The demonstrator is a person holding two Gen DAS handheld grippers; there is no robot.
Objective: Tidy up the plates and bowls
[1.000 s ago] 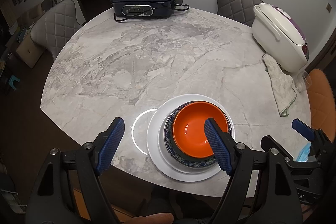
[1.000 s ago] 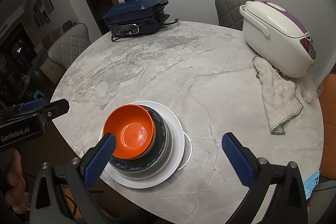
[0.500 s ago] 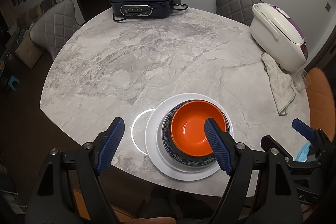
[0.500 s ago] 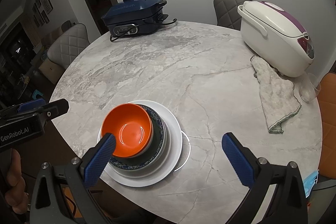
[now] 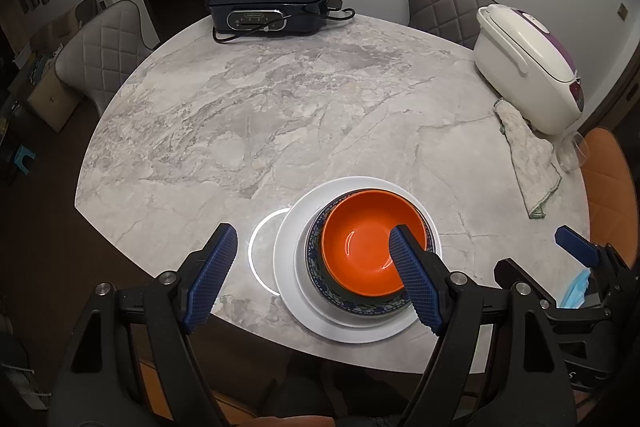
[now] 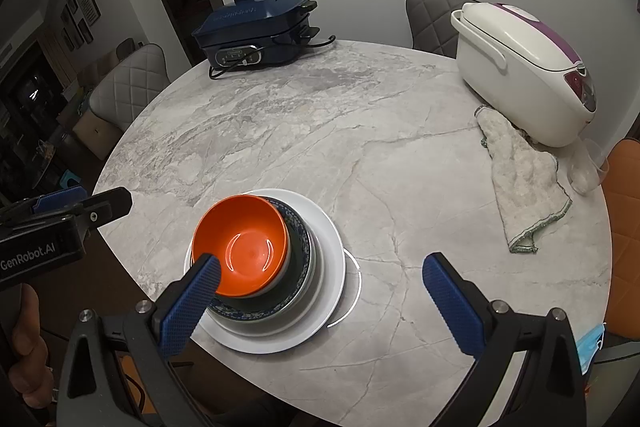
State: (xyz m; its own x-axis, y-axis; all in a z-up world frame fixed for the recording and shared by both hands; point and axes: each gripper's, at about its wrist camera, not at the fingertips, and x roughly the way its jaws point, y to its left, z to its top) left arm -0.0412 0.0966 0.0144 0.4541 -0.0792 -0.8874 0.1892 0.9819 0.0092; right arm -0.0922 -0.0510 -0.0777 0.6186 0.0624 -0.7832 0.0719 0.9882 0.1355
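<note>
An orange bowl (image 5: 362, 245) sits nested in a dark blue patterned bowl (image 5: 352, 307), which rests on a white plate (image 5: 292, 247) near the table's front edge. The same stack shows in the right wrist view: orange bowl (image 6: 244, 247), blue bowl (image 6: 298, 247), white plate (image 6: 330, 247). My left gripper (image 5: 312, 279) is open and empty, held above and in front of the stack. My right gripper (image 6: 320, 299) is open and empty, also above and in front of the stack.
On the round marble table (image 5: 280, 107) stand a dark blue electric cooker (image 5: 272, 3) at the back and a white rice cooker (image 5: 528, 71) at right, with a cloth (image 5: 528, 159) and a glass (image 5: 574, 151) beside it. Chairs surround the table.
Both grippers have drifted slightly back and up from the stack. The stack has not moved. Both stay open.
</note>
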